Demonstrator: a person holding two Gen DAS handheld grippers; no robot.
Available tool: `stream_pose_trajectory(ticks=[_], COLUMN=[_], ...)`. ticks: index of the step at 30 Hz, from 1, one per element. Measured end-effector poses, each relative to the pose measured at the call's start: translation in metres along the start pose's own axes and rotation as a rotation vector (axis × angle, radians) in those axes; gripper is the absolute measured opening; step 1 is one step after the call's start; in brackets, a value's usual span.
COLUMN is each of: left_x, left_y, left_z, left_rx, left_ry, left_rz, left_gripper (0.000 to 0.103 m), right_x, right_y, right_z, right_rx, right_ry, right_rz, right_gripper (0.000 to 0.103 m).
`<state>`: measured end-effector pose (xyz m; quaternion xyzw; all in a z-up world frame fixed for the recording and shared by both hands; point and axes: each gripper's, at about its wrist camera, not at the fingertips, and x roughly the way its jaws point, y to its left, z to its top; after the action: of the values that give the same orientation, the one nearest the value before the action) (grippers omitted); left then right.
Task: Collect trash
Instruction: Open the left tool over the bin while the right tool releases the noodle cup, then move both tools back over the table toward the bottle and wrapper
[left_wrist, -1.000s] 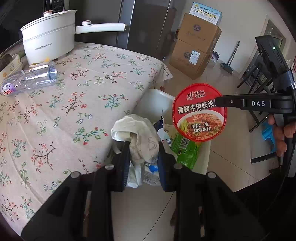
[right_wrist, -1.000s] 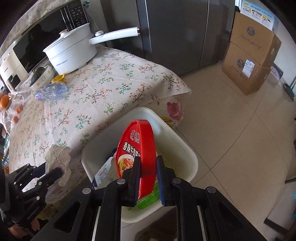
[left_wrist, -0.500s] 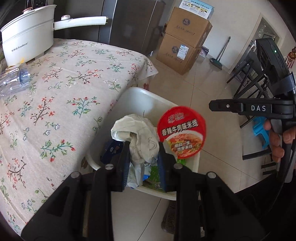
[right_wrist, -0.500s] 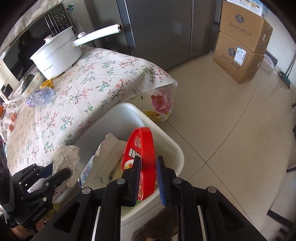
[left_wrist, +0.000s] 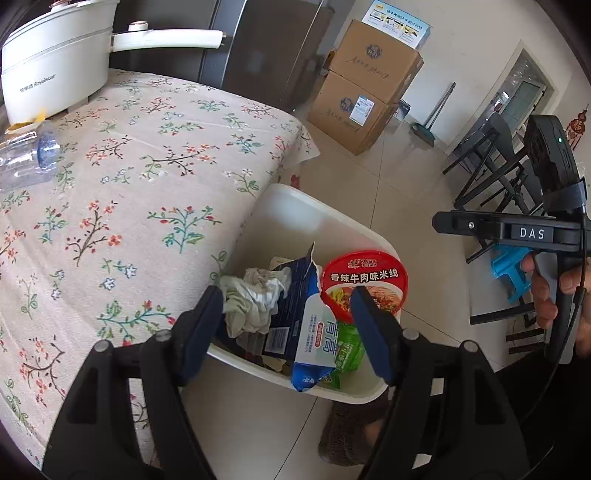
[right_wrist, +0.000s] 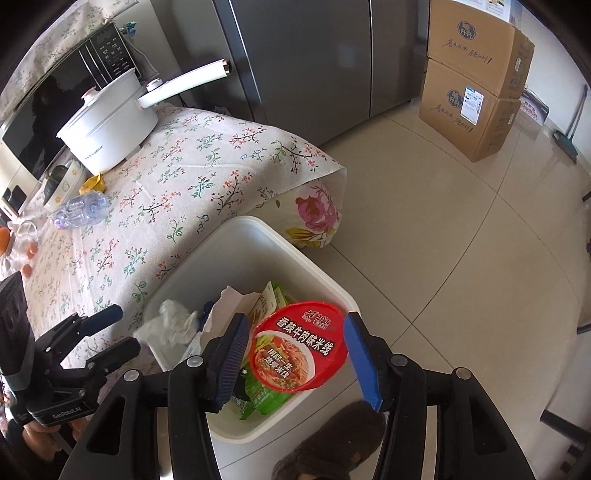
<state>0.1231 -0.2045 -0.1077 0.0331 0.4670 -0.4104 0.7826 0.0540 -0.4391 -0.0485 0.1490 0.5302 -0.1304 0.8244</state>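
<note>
Left wrist view: left gripper (left_wrist: 286, 314) spread wide above white bin (left_wrist: 295, 206), jaws just opened, gripping nothing; crumpled tissue (left_wrist: 255, 299) lying loose in bin beside torn blue carton (left_wrist: 295, 317). Right wrist view: right gripper (right_wrist: 291, 349) also parted, jaws just opened, red noodle bowl (right_wrist: 299, 347) resting free on green wrappers (right_wrist: 266, 395) inside bin. Bin on tiled floor, against floral tablecloth (left_wrist: 129, 192); clear plastic bottle (right_wrist: 79, 210) on table.

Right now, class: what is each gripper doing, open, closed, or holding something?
Left gripper: open, jaws just opened, holding nothing; crumpled tissue lies in the white bin.
Right gripper: open, jaws just opened, holding nothing; red noodle cup in the bin.
</note>
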Motion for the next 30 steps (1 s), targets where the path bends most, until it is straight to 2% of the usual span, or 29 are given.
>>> stream_pose_trajectory(ticks=[7, 12, 16, 19, 26, 30], left_x=[-0.023, -0.041, -0.058, -0.075, -0.112, -0.123], left_y=[0.012, 0.026, 0.047, 0.061, 0.108, 0.138], left_z=[-0.001, -0.004, -0.008, -0.013, -0.018, -0.007], left_rx=[-0.016, -0.023, -0.064, -0.076, -0.221, -0.330], left_ry=[-0.019, -0.027, -0.015, -0.047, -0.085, -0.050], left_rz=[0.096, 0.208, 0.315, 0.407, 0.580, 0.601], left_gripper=[0.085, 0.099, 0.102, 0.102, 0.102, 0.102], right_x=[-0.007, -0.013, -0.016, -0.014, -0.005, 0.003], right_y=[0.015, 0.037, 0.059, 0.080, 0.134, 0.166], right_z=[0.006, 0.014, 0.019, 0.022, 0.035, 0.049], right_rx=[-0.029, -0.063, -0.103, -0.148, -0.221, -0.237], right_ry=[-0.027, -0.049, -0.067, -0.073, -0.062, -0.063], right_rz=[0.001, 0.012, 0.024, 0.019, 0.032, 0.053], right_gripper=[0.064, 0.071, 0.076, 0.078, 0.079, 0.080])
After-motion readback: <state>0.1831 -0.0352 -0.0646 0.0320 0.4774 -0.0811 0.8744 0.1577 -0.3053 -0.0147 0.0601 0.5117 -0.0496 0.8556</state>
